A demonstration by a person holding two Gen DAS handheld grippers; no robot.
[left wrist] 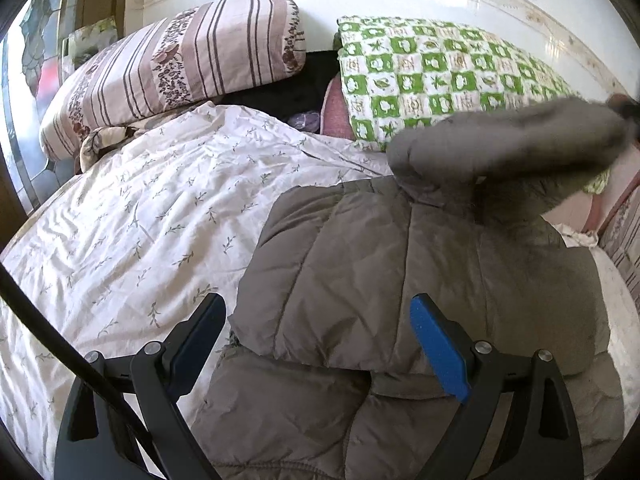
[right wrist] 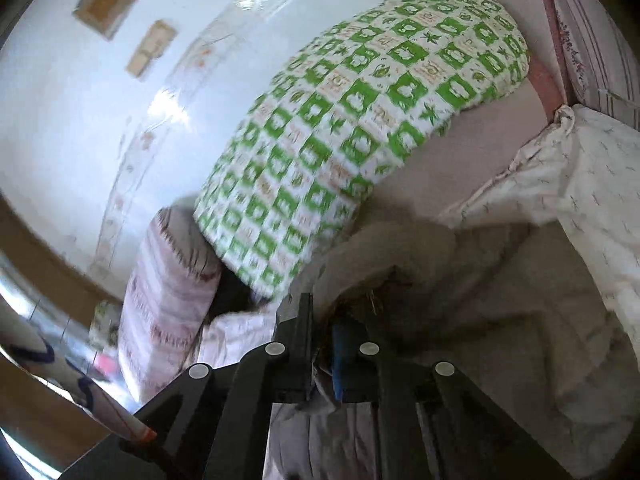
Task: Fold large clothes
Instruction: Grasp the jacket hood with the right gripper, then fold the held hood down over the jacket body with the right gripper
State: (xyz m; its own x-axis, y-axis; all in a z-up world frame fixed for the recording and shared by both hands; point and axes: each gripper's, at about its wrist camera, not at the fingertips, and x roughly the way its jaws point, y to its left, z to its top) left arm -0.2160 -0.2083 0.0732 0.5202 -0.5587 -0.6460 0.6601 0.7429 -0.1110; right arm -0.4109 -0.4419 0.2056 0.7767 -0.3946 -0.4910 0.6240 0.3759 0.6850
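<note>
A grey-brown quilted puffer jacket (left wrist: 380, 260) lies spread on the bed. My left gripper (left wrist: 318, 304) hangs open just above the jacket's near part, with its blue pads (left wrist: 440, 348) wide apart and touching nothing. One sleeve (left wrist: 508, 148) is lifted off the bed at the upper right and looks blurred. In the right wrist view, my right gripper (right wrist: 324, 316) is shut on a bunch of that jacket fabric (right wrist: 360, 272). The rest of the jacket (right wrist: 520, 340) trails down to the right below it.
A striped pillow (left wrist: 180, 60) and a folded green-checked quilt (left wrist: 432, 76) lie against the white wall at the head of the bed. A crumpled white floral sheet (left wrist: 140, 220) covers the bed to the left of the jacket. A black cable (left wrist: 60, 348) crosses the lower left.
</note>
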